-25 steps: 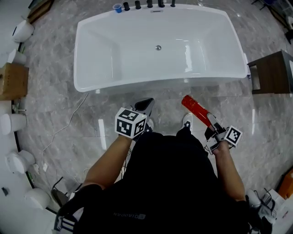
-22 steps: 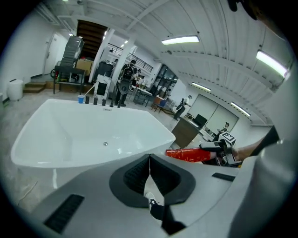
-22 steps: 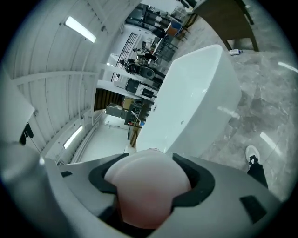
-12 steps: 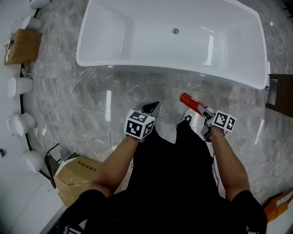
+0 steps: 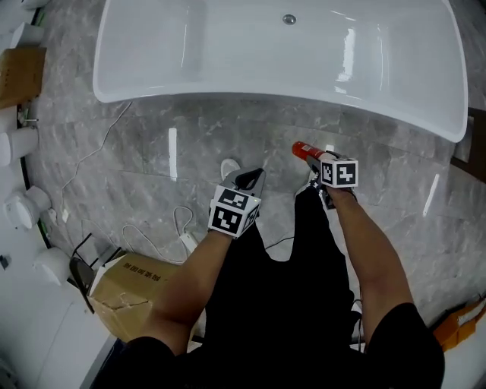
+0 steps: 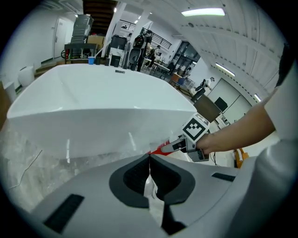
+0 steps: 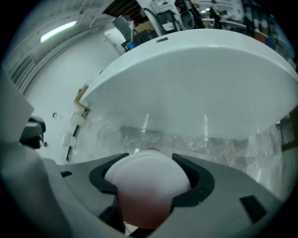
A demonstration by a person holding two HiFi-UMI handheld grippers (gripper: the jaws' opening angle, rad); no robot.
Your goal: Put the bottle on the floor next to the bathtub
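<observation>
One bottle [image 5: 302,150], one bathtub [image 5: 190,85], two grippers and two cardboard boxes are in sight. The bottle is a slim red cylinder. From the head view it lies slanted, its free red end pointing up and left toward the tub. In the right gripper view its near end shows as a pale rounded dome [image 7: 148,186] with a reddish tinge low down.

The right gripper [image 5: 319,160] grasps the bottle. Its dark jaws stand apart just wide enough to hug the dome on both sides, pressed against it. The bottle is held over the grey marble floor [image 5: 152,152], close in front of the tub's near wall and beside the person's feet. It does not stand on the floor.

The left gripper [image 5: 250,179] hangs to the left of the bottle, well apart from it. Its jaws are clenched tip to tip on themselves [image 6: 149,158]. Past them, the left gripper view shows the red bottle [image 6: 159,148] in the other gripper and the tub's white wall [image 6: 93,107].

The bathtub is white and glossy, with one drain [image 5: 288,19] in its bottom. A thin white cable [image 5: 99,163] trails over the floor to the left. One cardboard box [image 5: 125,292] sits at the lower left and the other [image 5: 19,76] at the upper left edge.
</observation>
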